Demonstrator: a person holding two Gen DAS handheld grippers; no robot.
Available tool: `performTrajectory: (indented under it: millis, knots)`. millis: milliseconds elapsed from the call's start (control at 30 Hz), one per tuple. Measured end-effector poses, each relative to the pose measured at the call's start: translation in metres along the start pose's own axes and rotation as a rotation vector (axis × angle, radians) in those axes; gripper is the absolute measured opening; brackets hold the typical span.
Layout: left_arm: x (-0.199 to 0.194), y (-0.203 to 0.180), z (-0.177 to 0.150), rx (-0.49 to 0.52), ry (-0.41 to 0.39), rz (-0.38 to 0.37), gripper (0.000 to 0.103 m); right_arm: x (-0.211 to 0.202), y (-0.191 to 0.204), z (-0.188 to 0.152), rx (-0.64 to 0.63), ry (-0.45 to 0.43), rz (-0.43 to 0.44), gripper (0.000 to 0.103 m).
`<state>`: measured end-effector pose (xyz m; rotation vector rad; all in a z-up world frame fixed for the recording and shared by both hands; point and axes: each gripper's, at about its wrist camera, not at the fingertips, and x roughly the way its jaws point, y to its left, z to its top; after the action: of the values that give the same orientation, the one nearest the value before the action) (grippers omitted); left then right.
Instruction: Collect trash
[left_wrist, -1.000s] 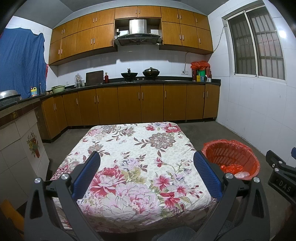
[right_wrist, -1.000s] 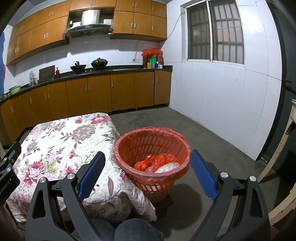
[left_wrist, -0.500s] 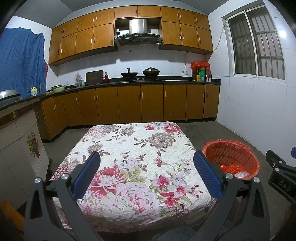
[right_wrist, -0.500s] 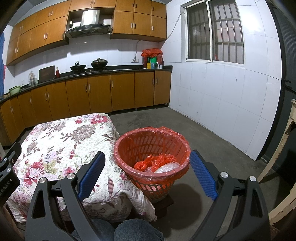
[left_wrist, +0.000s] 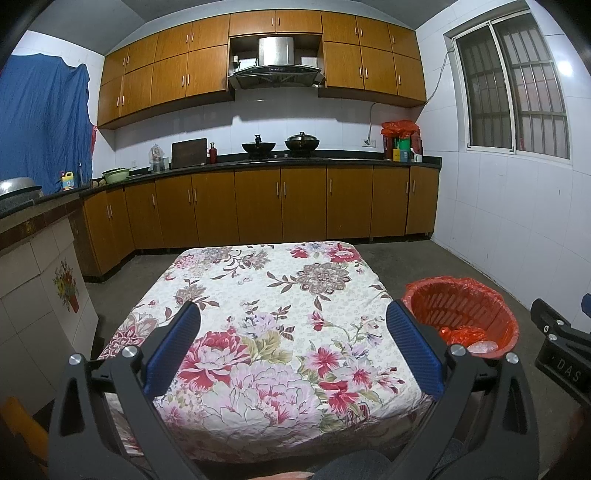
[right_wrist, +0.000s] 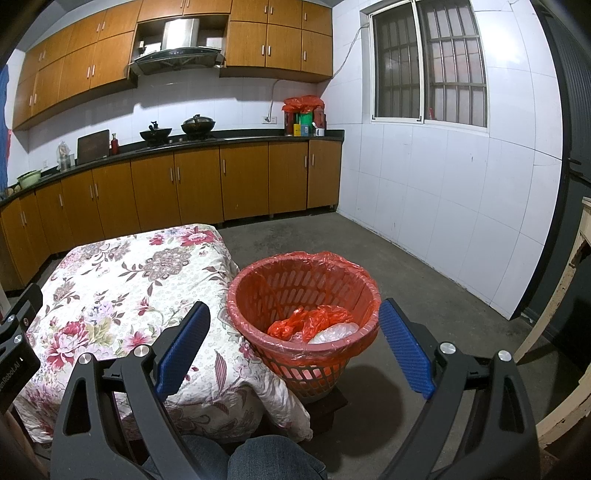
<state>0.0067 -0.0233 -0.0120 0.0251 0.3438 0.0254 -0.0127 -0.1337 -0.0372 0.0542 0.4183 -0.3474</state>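
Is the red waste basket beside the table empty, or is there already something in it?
Not empty. The red waste basket stands upright with a crumpled red plastic bag and clear plastic at its bottom, well below the rim.

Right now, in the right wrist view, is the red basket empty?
No: the red basket holds a crumpled red bag and a clear plastic piece at its bottom.

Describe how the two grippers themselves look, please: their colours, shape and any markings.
The left gripper and right gripper look alike: black frames with cut-out openings, silver round bolts, and two long fingers with ribbed blue pads. The right gripper's body, seen from the left camera, bears white letters "DAS". No cables show.
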Motion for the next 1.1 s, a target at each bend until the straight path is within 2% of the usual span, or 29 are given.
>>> performTrajectory:
  millis: [1100]
  knots:
    - [0.001,0.001,-0.01,0.0,0.013,0.0,0.099,0.0,0.0,-0.001,0.001,0.004,0.001,0.092]
